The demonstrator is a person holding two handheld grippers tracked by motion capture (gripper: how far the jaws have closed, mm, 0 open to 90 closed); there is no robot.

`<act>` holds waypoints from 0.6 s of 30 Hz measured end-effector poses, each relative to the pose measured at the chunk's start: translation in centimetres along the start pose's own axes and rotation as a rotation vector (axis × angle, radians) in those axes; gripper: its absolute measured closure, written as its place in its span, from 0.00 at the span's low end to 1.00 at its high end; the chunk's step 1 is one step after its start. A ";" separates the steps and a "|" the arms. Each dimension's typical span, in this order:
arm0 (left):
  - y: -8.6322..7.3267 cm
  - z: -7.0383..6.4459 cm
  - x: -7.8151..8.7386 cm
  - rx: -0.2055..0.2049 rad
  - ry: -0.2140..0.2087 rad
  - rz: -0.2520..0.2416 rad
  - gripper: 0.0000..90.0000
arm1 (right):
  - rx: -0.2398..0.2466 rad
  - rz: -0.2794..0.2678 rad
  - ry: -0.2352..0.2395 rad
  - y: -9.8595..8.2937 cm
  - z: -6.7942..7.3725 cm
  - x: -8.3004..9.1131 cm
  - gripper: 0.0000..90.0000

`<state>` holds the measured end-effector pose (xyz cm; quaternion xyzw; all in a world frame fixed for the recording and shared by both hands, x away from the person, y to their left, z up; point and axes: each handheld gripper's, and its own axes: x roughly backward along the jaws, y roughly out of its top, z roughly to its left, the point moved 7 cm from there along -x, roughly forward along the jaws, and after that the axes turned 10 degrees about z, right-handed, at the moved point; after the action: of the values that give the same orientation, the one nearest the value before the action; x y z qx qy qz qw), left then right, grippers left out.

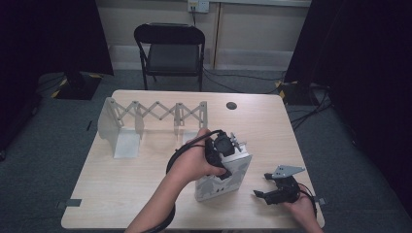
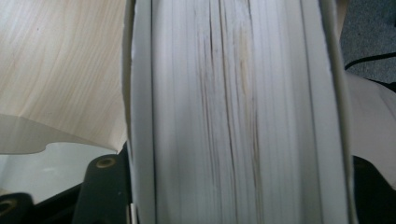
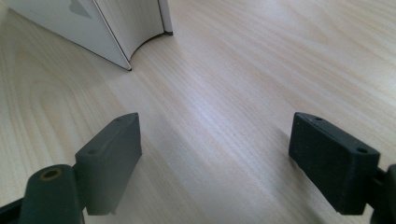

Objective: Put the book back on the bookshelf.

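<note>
Black jaws of the right gripper (image 1: 268, 188) stand spread wide above bare table (image 1: 272, 131) at five o'clock. Toward centre, the left gripper (image 1: 224, 160) is clamped on a white book (image 1: 226, 178) standing upright. At eleven o'clock, a rack (image 1: 155, 116).

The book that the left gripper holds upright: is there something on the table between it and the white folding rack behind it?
Nothing visible is. The book stands in the left gripper, and bare table lies between it and the rack. The right gripper is open, off to the other side.
</note>
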<state>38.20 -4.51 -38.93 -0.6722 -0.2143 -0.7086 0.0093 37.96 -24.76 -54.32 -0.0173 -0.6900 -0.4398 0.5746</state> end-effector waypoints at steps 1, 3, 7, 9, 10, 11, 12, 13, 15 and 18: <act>-0.1 0.0 -0.2 0.000 0.007 0.019 0.39 | 0.003 0.002 -0.005 0.0 0.0 0.0 0.18; -0.1 0.0 -0.2 0.000 0.012 0.026 0.38 | 0.003 -0.002 -0.007 0.0 0.1 -0.1 0.18; -0.1 0.0 -0.3 0.022 0.009 0.045 0.35 | 0.004 -0.014 -0.016 0.0 0.1 -0.1 0.17; -0.2 -0.1 -0.3 0.025 0.010 0.051 0.34 | 0.006 -0.014 -0.022 -0.1 0.1 -0.1 0.17; -0.2 -0.1 -0.4 0.022 0.016 0.054 0.33 | 0.007 -0.014 -0.024 -0.1 0.2 -0.2 0.17; -0.2 -0.1 -0.4 0.022 0.016 0.054 0.32 | 0.007 -0.014 -0.024 -0.1 0.2 -0.2 0.17; -0.2 -0.1 -0.4 0.023 0.014 0.059 0.31 | 0.005 -0.020 -0.023 -0.1 0.2 -0.2 0.17; -0.2 -0.1 -0.4 0.023 0.014 0.059 0.30 | 0.005 -0.020 -0.023 -0.1 0.2 -0.2 0.17; -0.2 -0.3 -0.5 0.019 -0.003 0.066 0.28 | 0.005 -0.027 -0.020 -0.1 0.1 -0.2 0.17; -0.2 -0.4 -0.5 0.012 0.000 0.068 0.27 | 0.005 -0.026 -0.022 -0.1 0.1 -0.2 0.17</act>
<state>37.83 -4.58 -39.45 -0.6792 -0.1954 -0.7065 0.0371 37.85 -24.64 -54.53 -0.0118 -0.6975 -0.4453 0.5613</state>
